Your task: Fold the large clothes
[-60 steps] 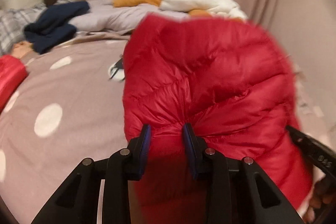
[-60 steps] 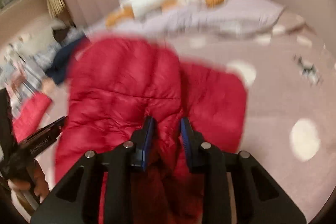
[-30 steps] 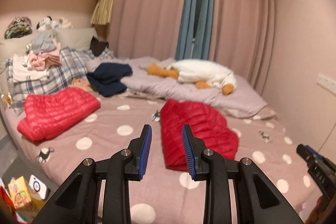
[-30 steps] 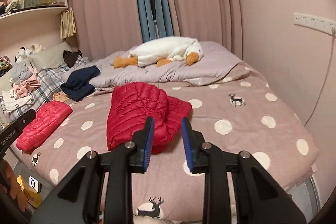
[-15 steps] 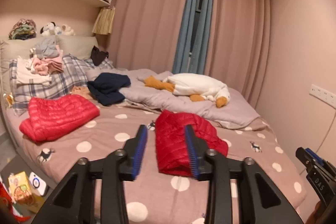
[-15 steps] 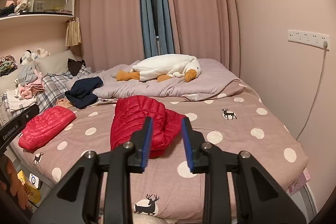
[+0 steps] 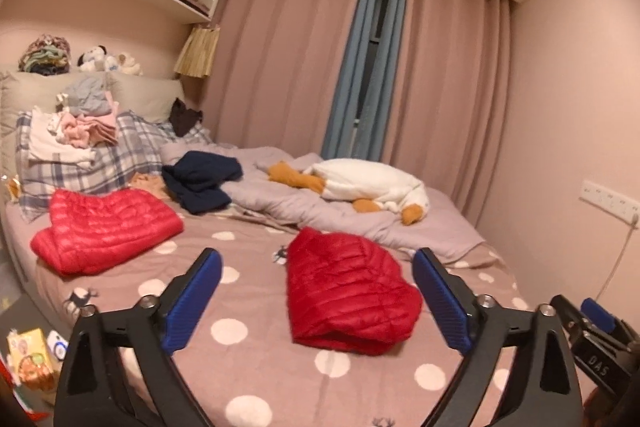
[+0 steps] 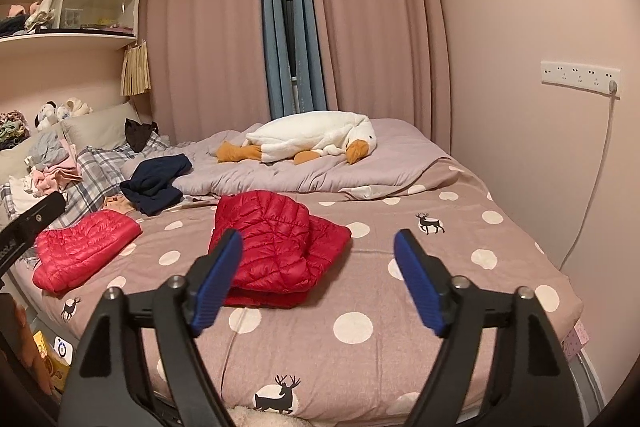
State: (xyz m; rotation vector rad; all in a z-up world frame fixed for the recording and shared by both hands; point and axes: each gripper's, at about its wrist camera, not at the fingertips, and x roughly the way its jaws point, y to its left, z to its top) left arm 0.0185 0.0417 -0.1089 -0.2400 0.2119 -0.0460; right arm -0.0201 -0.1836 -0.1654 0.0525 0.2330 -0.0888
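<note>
A folded red down jacket point(image 7: 346, 291) lies in the middle of the polka-dot bed; it also shows in the right wrist view point(image 8: 276, 245). A second folded red down jacket point(image 7: 102, 227) lies at the bed's left side, also in the right wrist view point(image 8: 82, 249). My left gripper point(image 7: 316, 301) is open wide and empty, held back from the bed above its near edge. My right gripper point(image 8: 318, 277) is open wide and empty, also back from the bed. The right gripper's body point(image 7: 592, 343) shows at the lower right of the left wrist view.
A dark navy garment point(image 7: 200, 181) and a white goose plush point(image 7: 368, 185) lie on a grey duvet point(image 8: 304, 173) at the back. Piled clothes point(image 7: 80, 131) sit on a plaid pillow at left. Wall and power strip point(image 8: 580, 73) at right. Boxes point(image 7: 30, 357) on floor.
Both grippers let go of the red jacket, pulled back from the bed and opened wide. The jacket now lies folded on the bed.
</note>
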